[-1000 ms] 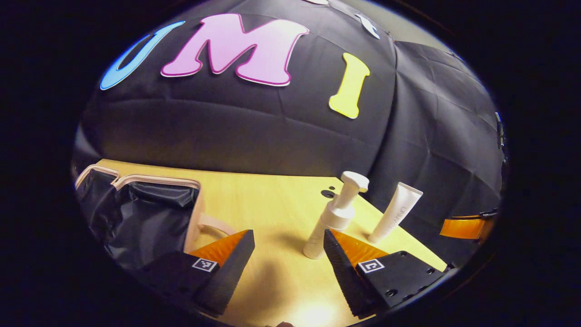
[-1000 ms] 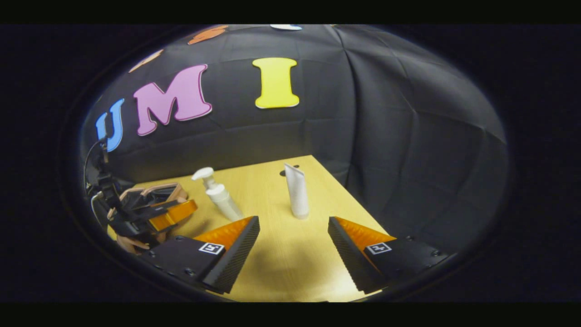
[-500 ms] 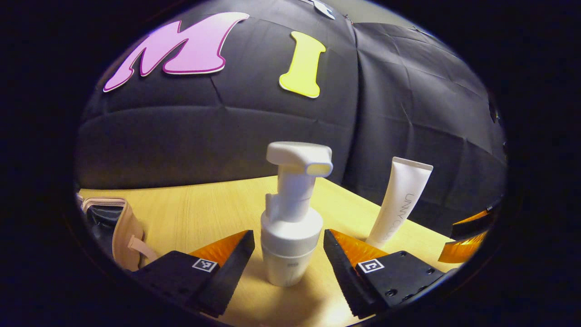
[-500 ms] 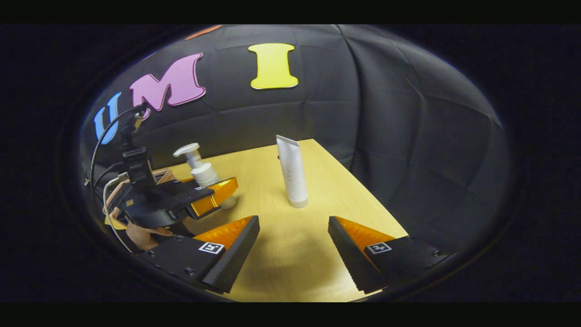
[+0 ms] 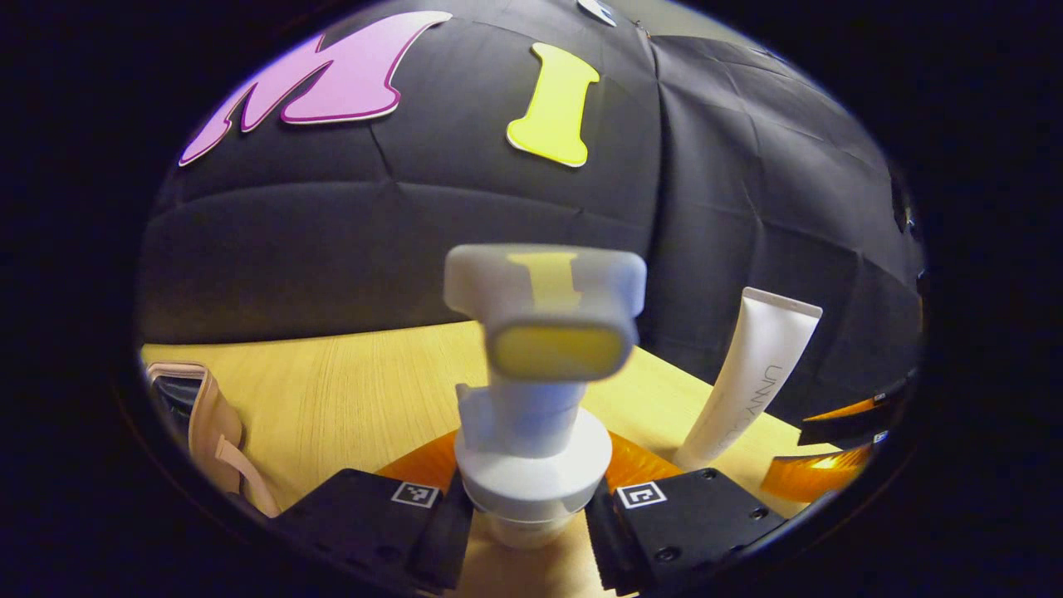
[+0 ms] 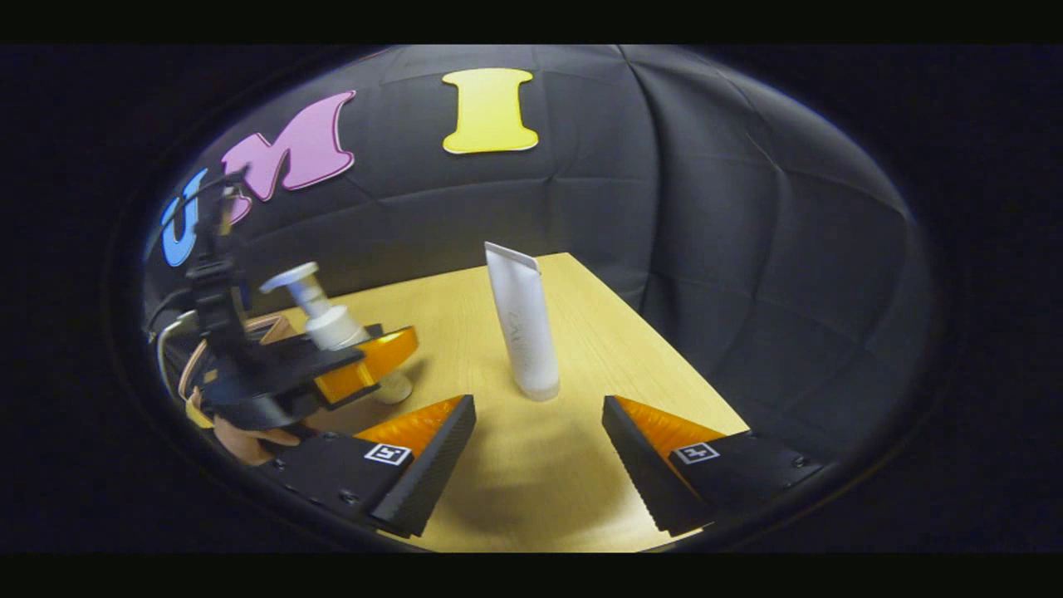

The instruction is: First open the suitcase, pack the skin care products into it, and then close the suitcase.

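Note:
A white pump bottle stands upright on the wooden table, and my left gripper is shut on its body below the collar. To its right in the left gripper view stands a white tube on its cap. The right gripper view has that tube just ahead of my open right gripper, apart from both fingers. At its left, the left gripper grips the pump bottle. The suitcase, pale pink with dark lining, lies open at the left edge.
A hand holds the left gripper at the lower left of the right gripper view. The table's right edge runs close to the tube, with the black booth wall behind. The right gripper's fingers show beside the tube.
My left gripper swung from the suitcase to the pump bottle, moved in around it and shut on it. My right gripper came closer to the tube and stayed open.

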The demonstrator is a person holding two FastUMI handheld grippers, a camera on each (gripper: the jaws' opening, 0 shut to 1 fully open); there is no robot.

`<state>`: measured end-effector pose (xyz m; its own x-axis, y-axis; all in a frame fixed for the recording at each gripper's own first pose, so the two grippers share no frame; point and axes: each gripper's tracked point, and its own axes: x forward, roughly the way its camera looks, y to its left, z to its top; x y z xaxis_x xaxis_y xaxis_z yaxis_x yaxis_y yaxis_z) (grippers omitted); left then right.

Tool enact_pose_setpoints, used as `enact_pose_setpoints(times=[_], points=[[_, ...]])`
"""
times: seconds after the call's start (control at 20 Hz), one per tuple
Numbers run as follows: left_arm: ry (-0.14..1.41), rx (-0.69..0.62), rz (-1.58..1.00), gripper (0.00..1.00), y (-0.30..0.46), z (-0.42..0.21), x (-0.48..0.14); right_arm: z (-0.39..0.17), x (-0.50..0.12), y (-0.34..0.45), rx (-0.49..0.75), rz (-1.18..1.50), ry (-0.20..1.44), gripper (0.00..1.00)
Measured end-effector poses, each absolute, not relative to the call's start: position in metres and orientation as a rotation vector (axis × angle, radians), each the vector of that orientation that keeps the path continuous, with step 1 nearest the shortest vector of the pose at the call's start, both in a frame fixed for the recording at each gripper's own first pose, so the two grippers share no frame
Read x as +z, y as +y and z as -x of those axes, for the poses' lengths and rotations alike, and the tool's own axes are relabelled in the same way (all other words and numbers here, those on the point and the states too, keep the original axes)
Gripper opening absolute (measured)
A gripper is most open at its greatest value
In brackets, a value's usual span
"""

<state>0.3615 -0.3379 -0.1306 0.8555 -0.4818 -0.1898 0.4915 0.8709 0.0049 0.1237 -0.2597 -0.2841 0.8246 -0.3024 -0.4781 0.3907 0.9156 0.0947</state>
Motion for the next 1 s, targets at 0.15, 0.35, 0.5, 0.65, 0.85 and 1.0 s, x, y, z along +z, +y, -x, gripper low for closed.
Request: enact_pose_setpoints(times=[0.15,0.35,0.5,0.65,0.85,1.0], points=[[0.173,-0.517,-0.049,0.63,-0.319,-0.34,-0.112,-0.153,-0.291,-0.268,-0.379,-0.212,0.453,0.98],[0.192,-0.514,-0.029,0.63,-0.293,-0.306,-0.095,-0.192,-0.302,-0.279,-0.394,-0.201,0.449,0.98],[0.207,-0.486,0.016,0.63,-0.274,-0.285,-0.089,-0.211,-0.317,-0.279,-0.401,-0.194,0.476,0.98],[0.214,-0.441,0.031,0.63,-0.252,-0.272,-0.088,-0.216,-0.324,-0.283,-0.421,-0.135,0.486,0.65],[0.204,-0.377,0.062,0.63,-0.221,-0.258,-0.082,-0.216,-0.323,-0.28,-0.39,-0.106,0.494,0.52],[0.185,-0.329,0.081,0.63,-0.193,-0.247,-0.071,-0.205,-0.304,-0.267,-0.363,-0.072,0.481,0.48]])
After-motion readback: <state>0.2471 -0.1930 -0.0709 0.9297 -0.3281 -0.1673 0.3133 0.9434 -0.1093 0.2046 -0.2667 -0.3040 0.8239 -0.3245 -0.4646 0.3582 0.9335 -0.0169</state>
